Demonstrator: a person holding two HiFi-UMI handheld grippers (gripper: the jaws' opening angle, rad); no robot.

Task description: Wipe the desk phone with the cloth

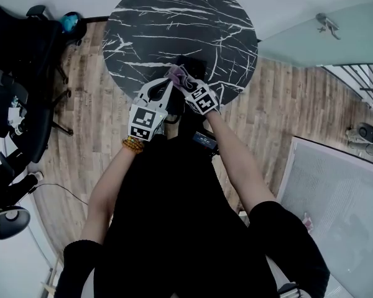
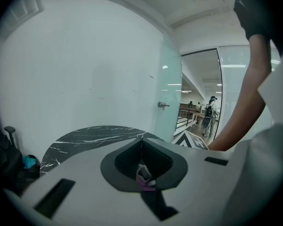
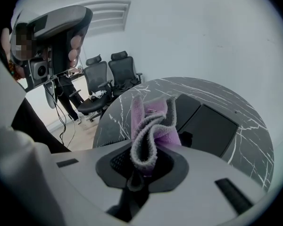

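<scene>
The purple cloth (image 3: pixel 153 126) stands up in a loop out of my right gripper (image 3: pixel 141 166), which is shut on it. In the head view it is a small purple bunch (image 1: pixel 177 74) over the near edge of the round black marble table (image 1: pixel 149 30). The dark desk phone (image 3: pixel 205 121) lies flat on the table just beyond the cloth, also dark against the marble from above (image 1: pixel 193 64). My left gripper (image 1: pixel 168 85) sits close beside the right one. Its jaws are together in the left gripper view (image 2: pixel 141 147), with a small purple scrap of cloth (image 2: pixel 144 175) pinched low between them.
Black office chairs (image 1: pixel 25 48) stand to the left of the table on the wood floor; they also show behind the table (image 3: pixel 104 79). A glass door with a handle (image 1: pixel 323 36) is at the right. White walls close in behind the table.
</scene>
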